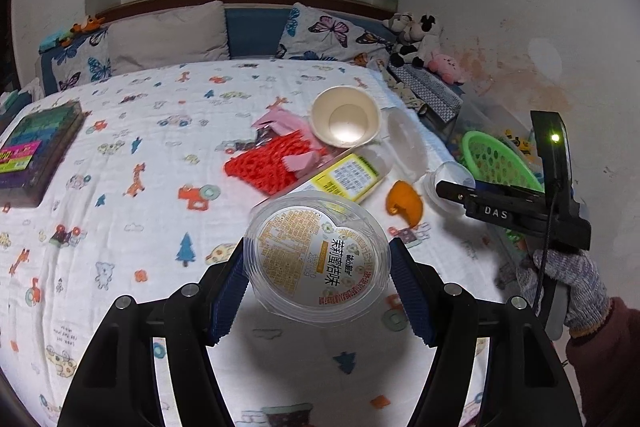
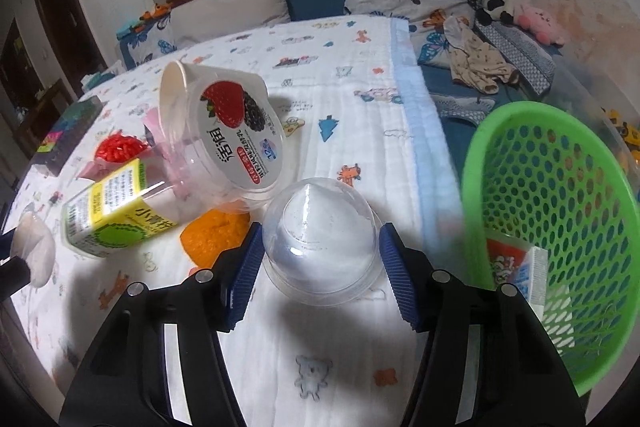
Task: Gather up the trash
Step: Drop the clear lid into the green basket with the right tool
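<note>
My left gripper point(image 1: 318, 263) is shut on a clear jelly cup with a yellow printed lid point(image 1: 318, 259), held above the bed. My right gripper point(image 2: 320, 259) is shut on a clear domed plastic lid point(image 2: 320, 239), also seen in the left wrist view point(image 1: 450, 183). A green mesh basket point(image 2: 560, 195) stands to its right with a small carton point(image 2: 516, 267) inside. On the bed lie a white yogurt cup point(image 1: 346, 115) with a strawberry label point(image 2: 236, 131), a yellow-labelled bottle point(image 2: 108, 211), orange peel point(image 2: 212, 235), red netting point(image 1: 268, 163) and pink wrappers point(image 1: 280, 121).
The bed has a white cartoon-print blanket point(image 1: 140, 247). A boxed set point(image 1: 36, 151) lies at its left. Pillows point(image 1: 168, 35) and plush toys point(image 1: 420, 43) line the headboard and right wall. Folded clothes point(image 2: 480, 67) lie beyond the basket.
</note>
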Action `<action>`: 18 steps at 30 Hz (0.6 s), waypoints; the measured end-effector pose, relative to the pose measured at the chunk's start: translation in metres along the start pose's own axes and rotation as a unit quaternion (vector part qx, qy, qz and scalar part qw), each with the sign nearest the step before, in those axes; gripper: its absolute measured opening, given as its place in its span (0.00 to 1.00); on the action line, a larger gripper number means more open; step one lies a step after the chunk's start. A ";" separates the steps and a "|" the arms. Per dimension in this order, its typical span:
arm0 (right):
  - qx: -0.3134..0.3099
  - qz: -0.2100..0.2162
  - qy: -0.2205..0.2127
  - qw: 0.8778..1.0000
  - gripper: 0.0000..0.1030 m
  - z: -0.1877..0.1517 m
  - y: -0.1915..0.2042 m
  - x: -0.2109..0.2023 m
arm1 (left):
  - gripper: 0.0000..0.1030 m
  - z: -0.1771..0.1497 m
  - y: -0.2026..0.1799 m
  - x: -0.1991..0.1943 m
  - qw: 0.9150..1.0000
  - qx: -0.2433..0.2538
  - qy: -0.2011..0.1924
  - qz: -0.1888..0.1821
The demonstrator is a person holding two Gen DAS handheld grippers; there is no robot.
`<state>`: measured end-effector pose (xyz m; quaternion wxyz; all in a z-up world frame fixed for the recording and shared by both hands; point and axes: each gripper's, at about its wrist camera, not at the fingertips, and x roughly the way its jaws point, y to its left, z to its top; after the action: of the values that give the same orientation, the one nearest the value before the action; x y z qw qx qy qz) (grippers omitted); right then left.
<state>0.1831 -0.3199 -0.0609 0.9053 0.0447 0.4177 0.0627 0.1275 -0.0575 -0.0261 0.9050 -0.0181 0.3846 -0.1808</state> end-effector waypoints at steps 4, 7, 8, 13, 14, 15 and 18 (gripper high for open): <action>0.006 -0.010 -0.017 1.000 0.58 -0.001 -0.013 -0.022 | 0.64 0.010 -0.015 0.000 1.000 0.010 -0.007 -0.012; 0.019 -0.025 -0.026 0.999 0.58 -0.003 -0.033 -0.035 | 0.64 0.017 -0.028 0.003 1.000 0.018 -0.009 -0.024; 0.024 -0.030 -0.028 0.999 0.58 -0.003 -0.040 -0.039 | 0.64 0.019 -0.033 0.004 0.999 0.023 -0.009 -0.027; 0.058 -0.053 -0.033 0.996 0.58 -0.008 -0.080 -0.053 | 0.64 0.034 -0.060 0.015 0.998 0.037 -0.006 -0.044; 0.063 -0.057 -0.033 0.996 0.58 -0.009 -0.088 -0.054 | 0.64 0.036 -0.064 0.017 0.998 0.039 -0.006 -0.045; 0.066 -0.061 -0.033 0.995 0.58 -0.010 -0.093 -0.055 | 0.64 0.040 -0.069 0.020 0.998 0.041 -0.005 -0.048; 0.079 -0.071 -0.031 0.994 0.59 -0.014 -0.110 -0.057 | 0.64 0.050 -0.084 0.027 0.997 0.048 -0.005 -0.056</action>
<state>0.1447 -0.4369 -0.0420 0.9138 0.0883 0.3948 -0.0363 0.1536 -0.1508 0.0046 0.8950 0.0029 0.3696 -0.2498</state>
